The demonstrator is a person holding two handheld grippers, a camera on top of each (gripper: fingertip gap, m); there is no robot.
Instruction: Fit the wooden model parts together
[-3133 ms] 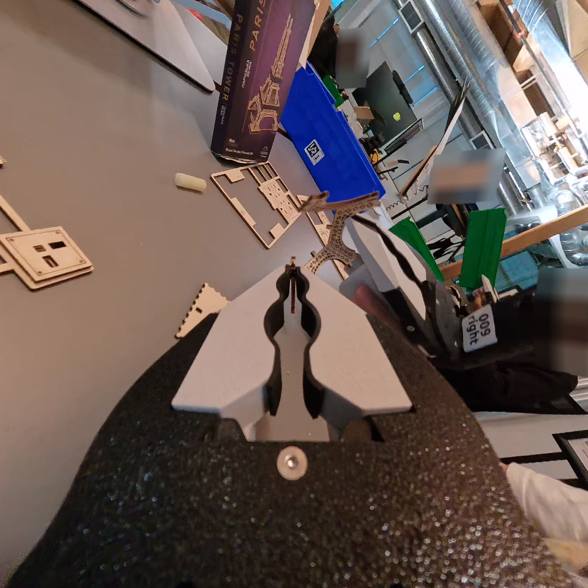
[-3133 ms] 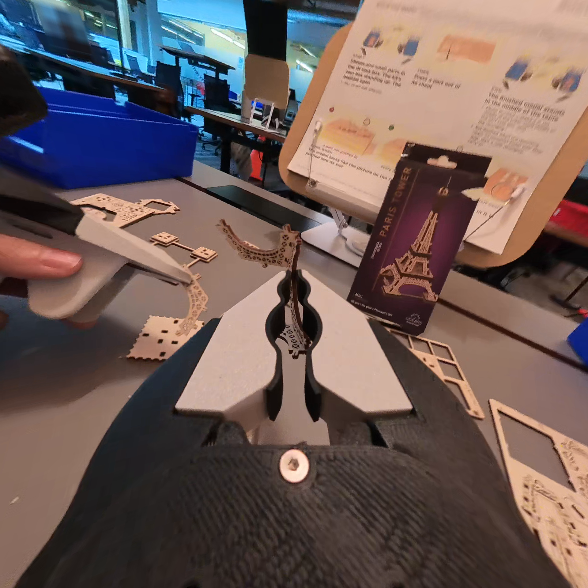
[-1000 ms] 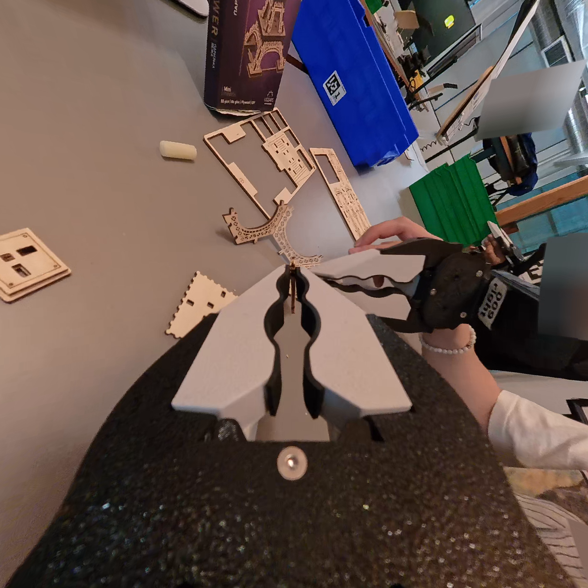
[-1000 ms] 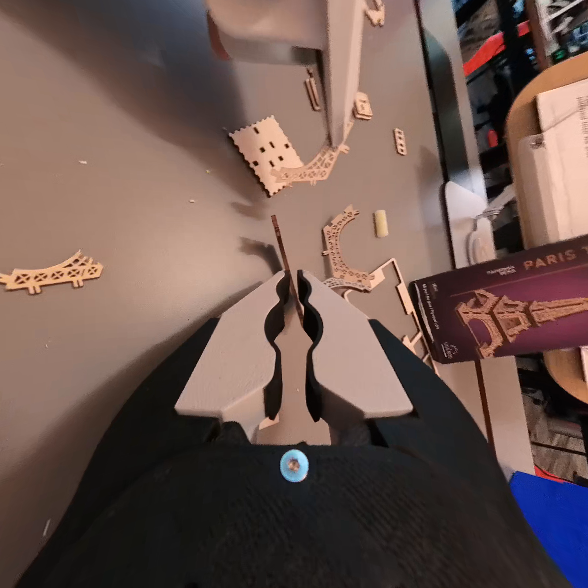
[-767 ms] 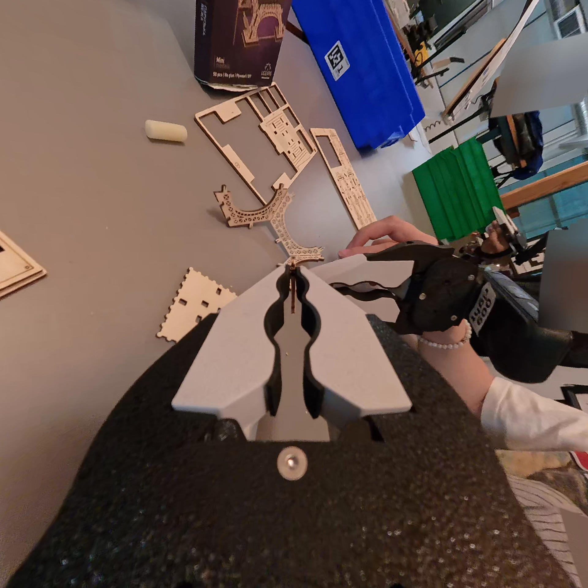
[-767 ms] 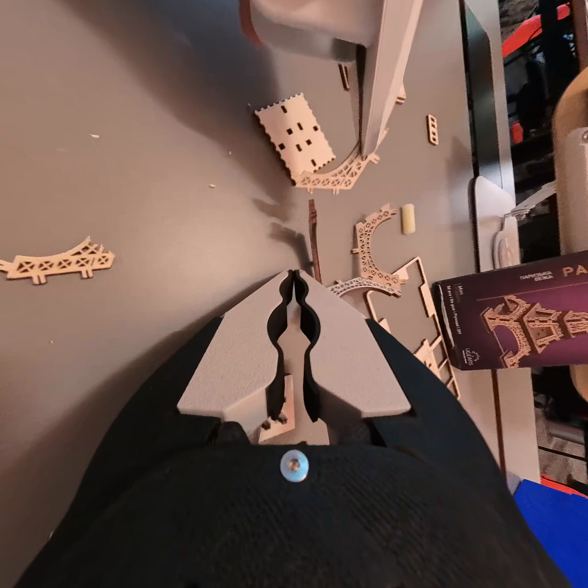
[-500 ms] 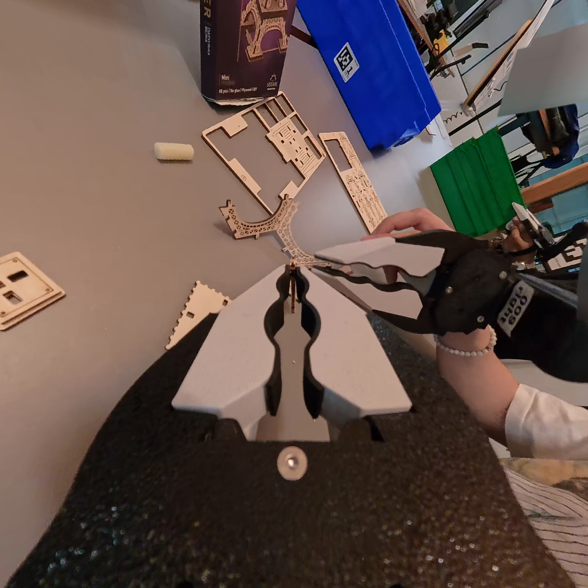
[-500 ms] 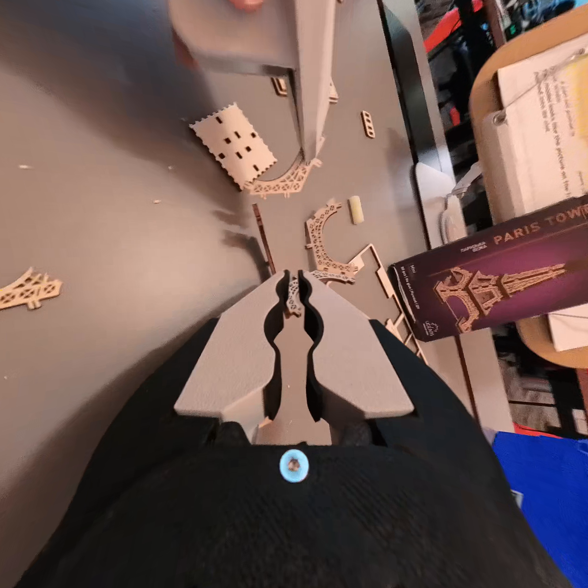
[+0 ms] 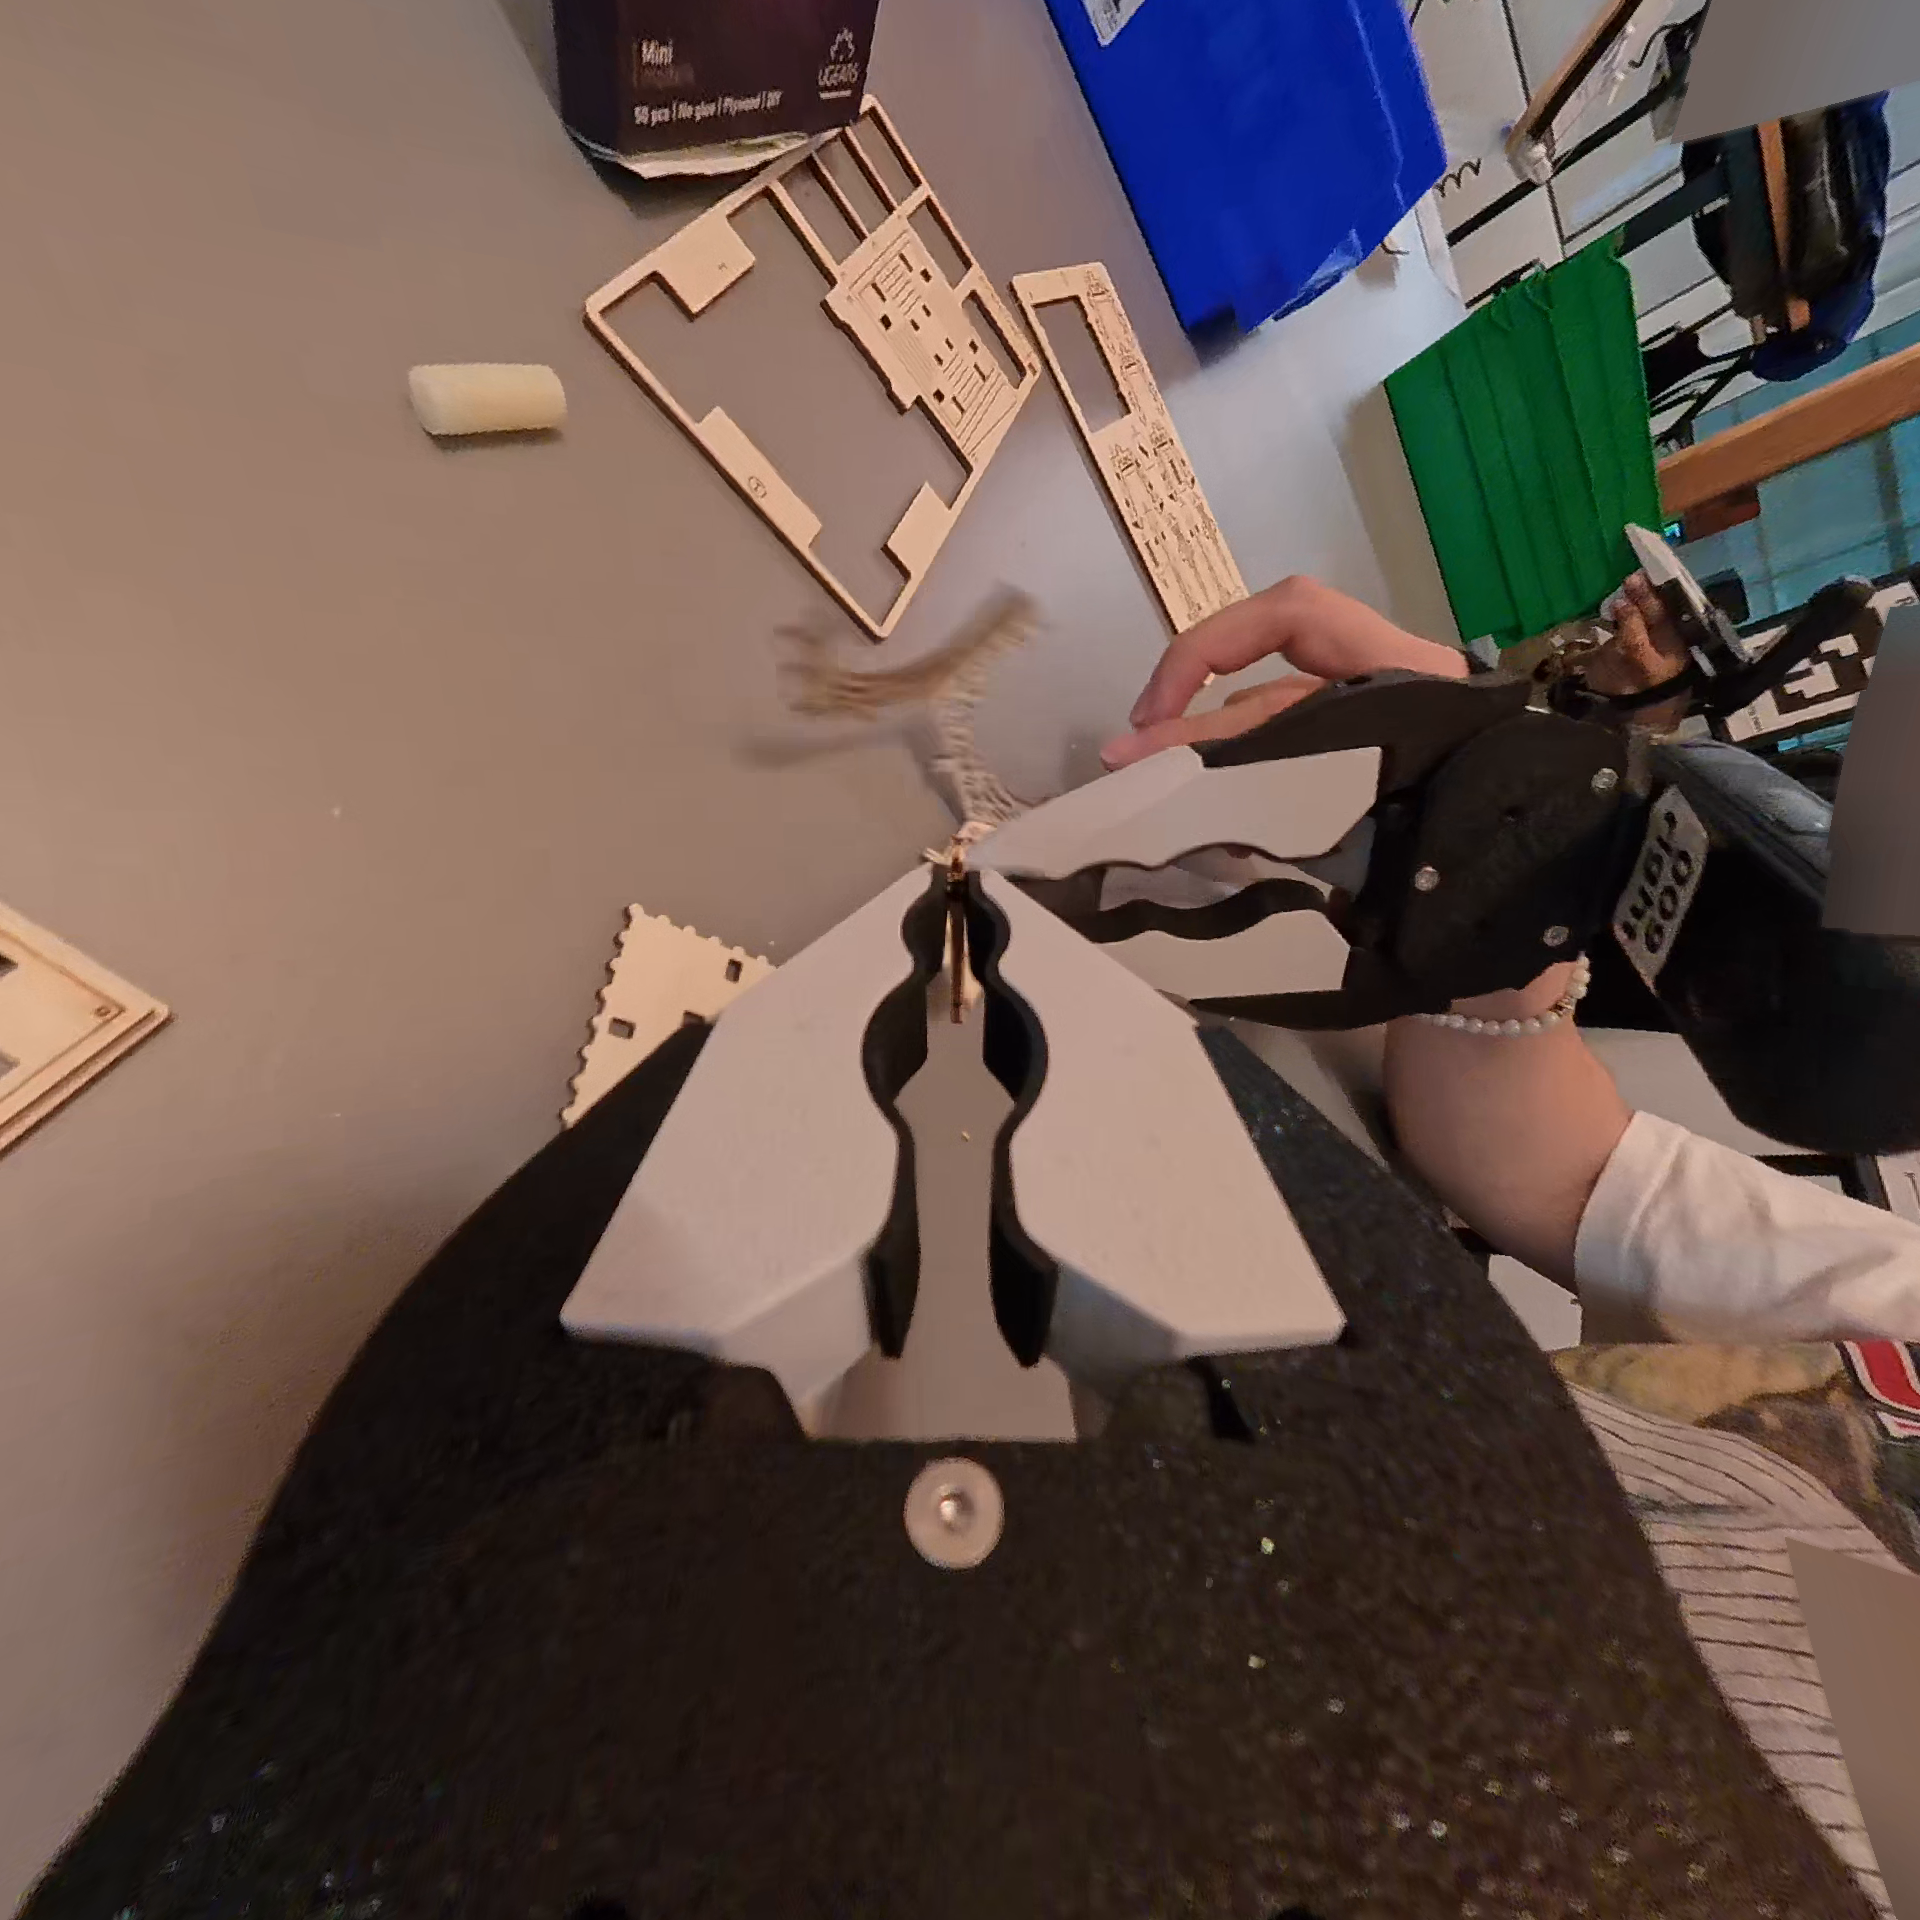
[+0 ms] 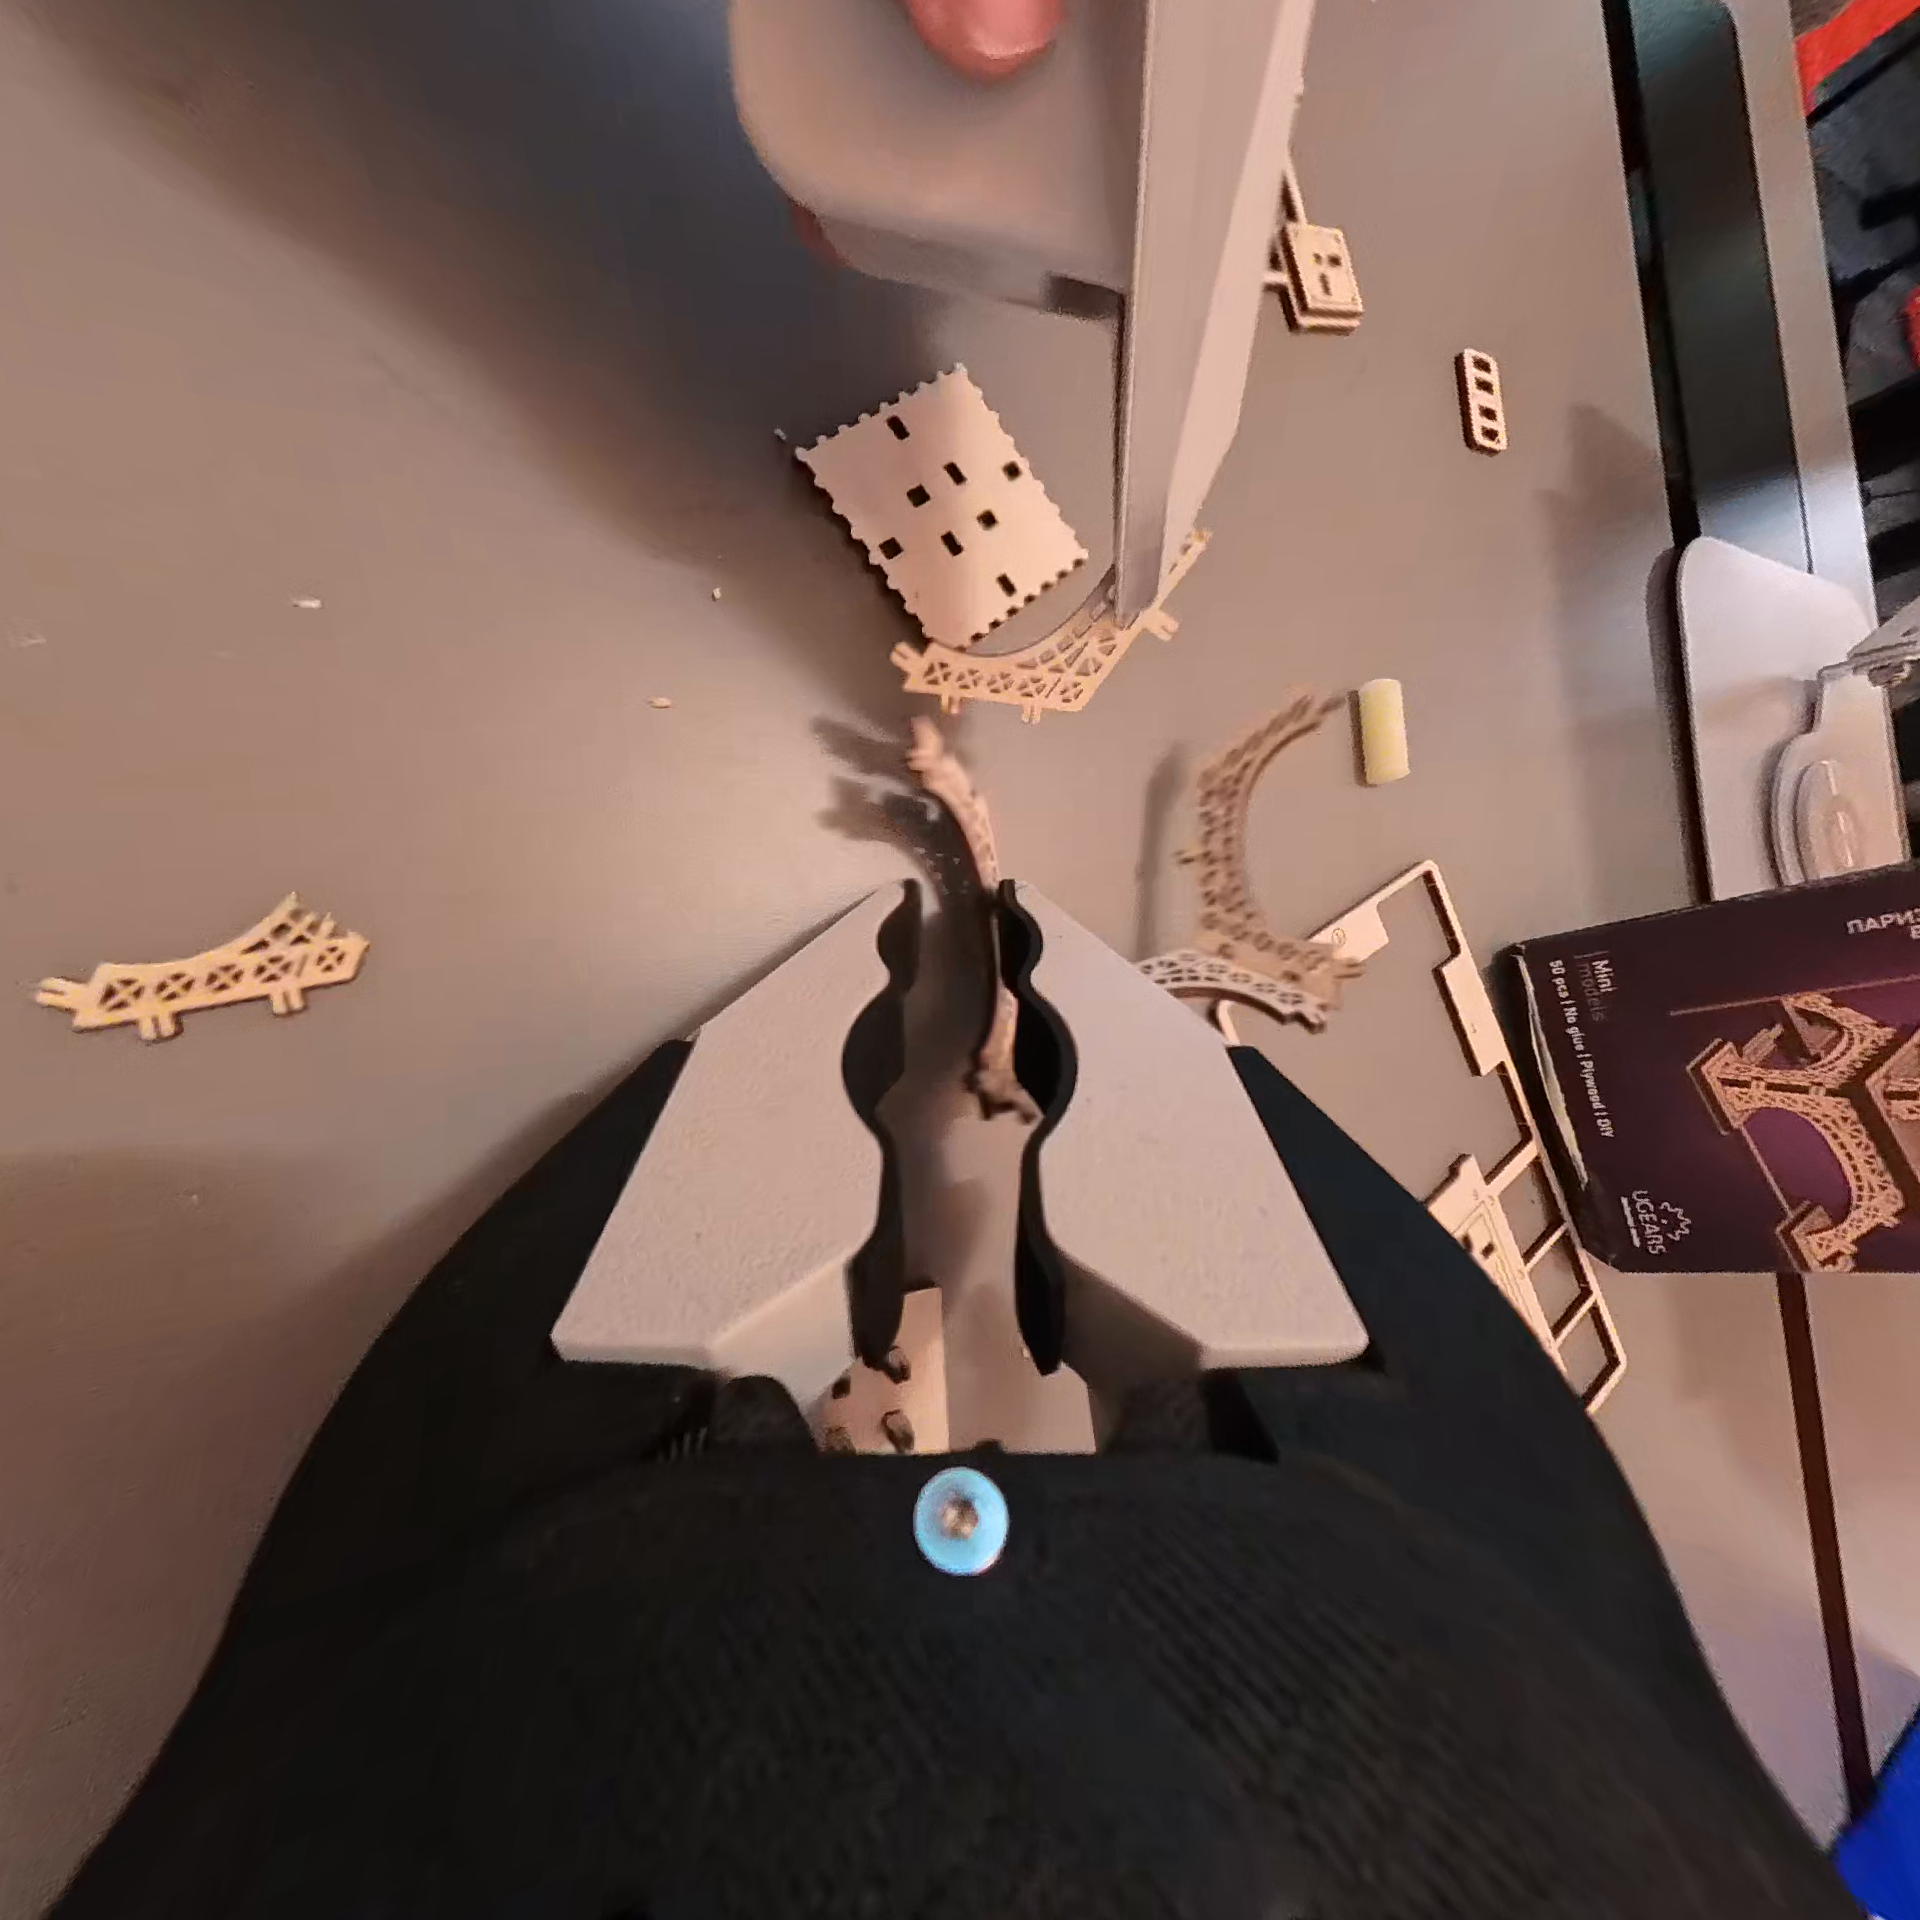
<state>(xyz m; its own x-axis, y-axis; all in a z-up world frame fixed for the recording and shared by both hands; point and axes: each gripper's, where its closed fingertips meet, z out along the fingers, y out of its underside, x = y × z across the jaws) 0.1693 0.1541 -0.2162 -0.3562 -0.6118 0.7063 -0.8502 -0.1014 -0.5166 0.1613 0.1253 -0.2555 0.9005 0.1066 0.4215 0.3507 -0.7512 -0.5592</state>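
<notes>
My left gripper (image 9: 951, 878) is shut on a thin curved lattice leg, seen edge-on between its fingertips. In the right wrist view that leg (image 10: 1039, 665) hangs from the left gripper's grey tip (image 10: 1138, 592), just above the table. My right gripper (image 10: 958, 894) has its jaws slightly apart. A joined lattice leg assembly (image 10: 971, 831), blurred, sits loosely between them and leans on the right finger. In the left wrist view the right gripper (image 9: 997, 836) nearly touches my left fingertips, with the blurred assembly (image 9: 904, 681) sticking out beyond them.
On the grey table lie a toothed square plate (image 10: 940, 520), a loose lattice piece (image 10: 197, 971), punched-out sheets (image 9: 831, 343), a cream cylinder (image 9: 486, 400) and a square base plate (image 9: 62, 1029). A purple box (image 10: 1714, 1091) and a blue bin (image 9: 1247, 135) stand behind. Left tips to right tips: about 5 centimeters.
The right gripper's jaws have parted a little and the lattice assembly now blurs with movement. The two grippers' tips have come closer together, low over the table.
</notes>
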